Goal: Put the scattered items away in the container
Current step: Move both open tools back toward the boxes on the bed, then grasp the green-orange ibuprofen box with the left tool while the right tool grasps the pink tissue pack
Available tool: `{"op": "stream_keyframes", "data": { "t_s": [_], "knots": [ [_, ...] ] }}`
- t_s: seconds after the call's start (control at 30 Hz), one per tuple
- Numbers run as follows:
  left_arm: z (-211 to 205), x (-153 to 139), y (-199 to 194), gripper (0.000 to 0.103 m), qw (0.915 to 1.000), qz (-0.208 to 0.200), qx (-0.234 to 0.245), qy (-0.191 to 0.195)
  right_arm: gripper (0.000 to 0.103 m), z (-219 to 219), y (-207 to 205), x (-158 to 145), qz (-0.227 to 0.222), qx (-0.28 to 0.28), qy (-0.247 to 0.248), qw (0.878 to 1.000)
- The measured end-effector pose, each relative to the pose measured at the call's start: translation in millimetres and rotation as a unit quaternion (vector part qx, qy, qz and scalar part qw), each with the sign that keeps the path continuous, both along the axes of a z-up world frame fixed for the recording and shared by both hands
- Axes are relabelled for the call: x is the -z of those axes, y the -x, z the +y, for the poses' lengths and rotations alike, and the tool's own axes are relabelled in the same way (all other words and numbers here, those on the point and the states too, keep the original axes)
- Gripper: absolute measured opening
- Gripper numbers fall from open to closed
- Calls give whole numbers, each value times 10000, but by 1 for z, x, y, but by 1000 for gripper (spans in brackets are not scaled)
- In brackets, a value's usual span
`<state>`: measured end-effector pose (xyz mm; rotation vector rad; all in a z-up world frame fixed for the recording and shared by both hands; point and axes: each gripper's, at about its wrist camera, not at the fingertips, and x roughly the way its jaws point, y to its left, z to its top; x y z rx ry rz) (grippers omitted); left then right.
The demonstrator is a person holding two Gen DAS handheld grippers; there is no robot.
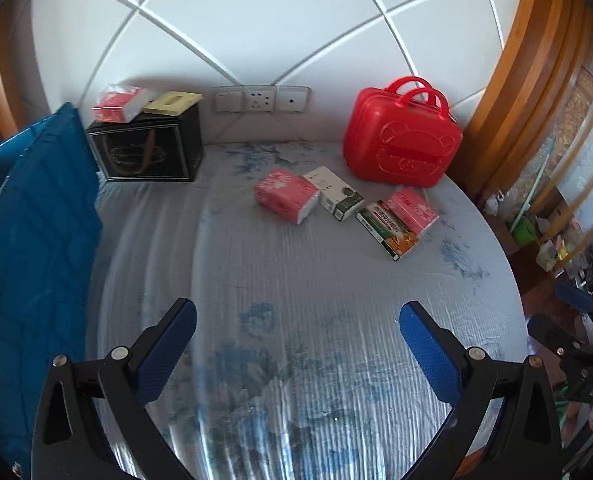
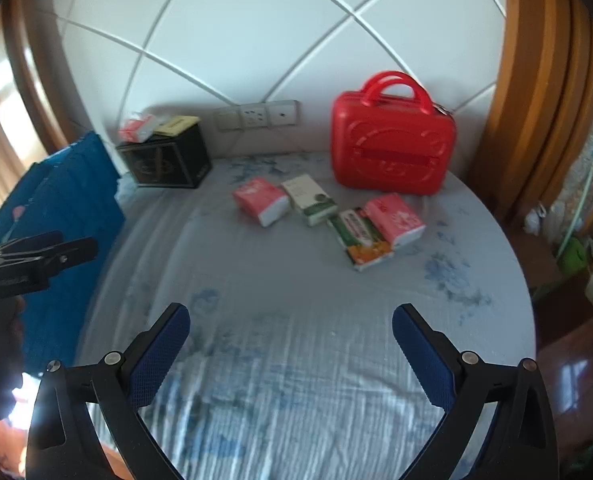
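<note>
The left gripper [image 1: 298, 330] is spread wide at the bottom of the frame, nothing held between its blue pads, which hang above the pale floral bed sheet [image 1: 296, 360]; the right gripper [image 2: 291, 330] is likewise splayed and empty. At the upper left of the frame a black box [image 1: 146, 152] is seen against the headboard, with one pink tissue pack [image 1: 118, 102] and one yellow box [image 1: 172, 102] lying on its top. Toward the centre, four items are scattered on the sheet: a pink tissue pack [image 1: 286, 195], a white-and-green box [image 1: 333, 193] touching it, a green-and-orange box [image 1: 388, 230], and a second pink pack [image 1: 413, 210] just beside it. At the upper right a red case [image 1: 402, 140] stands upright and closed; its contents cannot be told.
</note>
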<state>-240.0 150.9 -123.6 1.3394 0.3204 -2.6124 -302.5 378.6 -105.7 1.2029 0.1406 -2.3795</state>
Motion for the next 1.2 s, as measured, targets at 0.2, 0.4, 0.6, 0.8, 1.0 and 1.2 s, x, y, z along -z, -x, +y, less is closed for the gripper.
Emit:
{"op": "stream_keyframes", "data": {
  "t_s": [0.2, 0.4, 0.6, 0.8, 1.0, 1.2],
  "knots": [
    [26, 15, 32, 103, 9999, -111, -32, 14, 103, 21, 46, 25, 62, -70, -145, 9999],
    [66, 55, 76, 103, 9982, -277, -520, 59, 103, 40, 129, 76, 195, -549, -388, 9975],
    [104, 109, 129, 103, 9903, -550, -1274, -86, 103, 57, 230, 145, -111, -907, -539, 9944],
    [124, 155, 170, 103, 9829, -671, -1716, 58, 103, 50, 306, 217, -379, -1259, -861, 9876],
    [115, 192, 209, 103, 9766, -852, -1962, 224, 103, 28, 353, 270, -569, -1466, -1055, 9819],
    [123, 219, 249, 103, 9738, -1004, -2021, 277, 93, 42, 373, 291, -847, -1372, -799, 9837]
  ]
}}
